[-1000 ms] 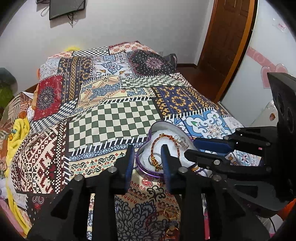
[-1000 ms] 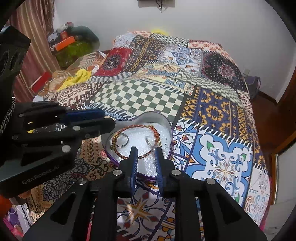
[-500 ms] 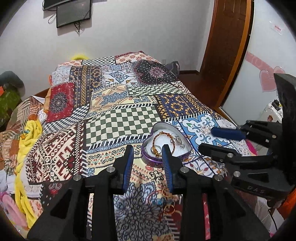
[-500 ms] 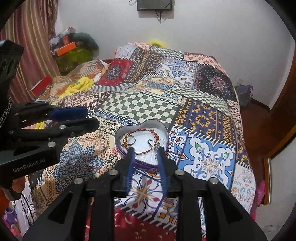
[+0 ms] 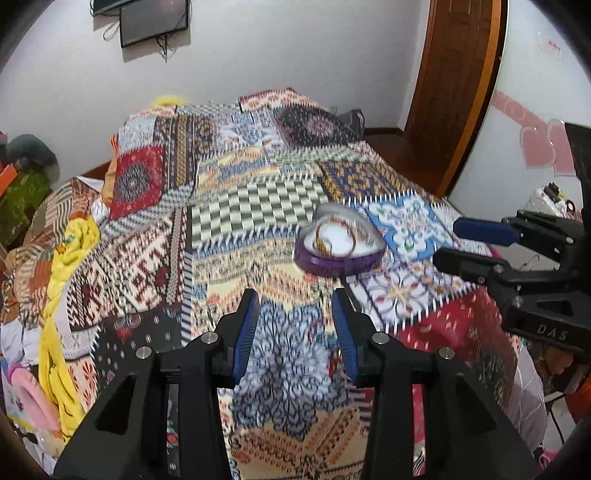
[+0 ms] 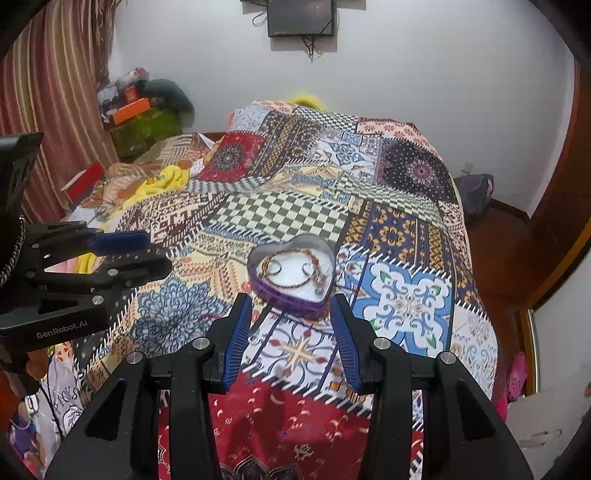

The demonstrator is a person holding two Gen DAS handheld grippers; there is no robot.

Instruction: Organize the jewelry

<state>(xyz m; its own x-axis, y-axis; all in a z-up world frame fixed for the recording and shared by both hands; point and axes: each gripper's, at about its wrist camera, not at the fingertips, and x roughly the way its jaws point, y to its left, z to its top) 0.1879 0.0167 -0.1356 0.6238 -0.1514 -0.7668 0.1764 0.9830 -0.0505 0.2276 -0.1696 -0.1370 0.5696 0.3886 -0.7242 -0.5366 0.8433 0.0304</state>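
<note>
Sitting on the patchwork bedspread (image 6: pixel 406 306) near the foot of the bed, the purple heart-shaped tin (image 6: pixel 291 277) holds the jewelry together: a beaded bracelet (image 6: pixel 295 266), a ring (image 6: pixel 271 266) and some small silvery pieces too fine to name. Its open top and white lining make it a sensible tray for loose pieces that would otherwise vanish against the busy fabric.

Both tools hang above the bed, short of the tin, touching nothing. The left claw (image 5: pixel 295 325) is spread wide with nothing between its blue pads, and the right claw (image 6: pixel 291 332) is likewise spread and empty, the tin lying just beyond its tips. Judging by this, the pieces are already gathered and the claws stand clear of the tin.

Readable writing: "GenRobot.AI" on the side of the left tool as seen from the right wrist, and "DAS" on the right tool as seen from the left wrist. A dark screen (image 6: pixel 301 16) hangs on the far wall.
</note>
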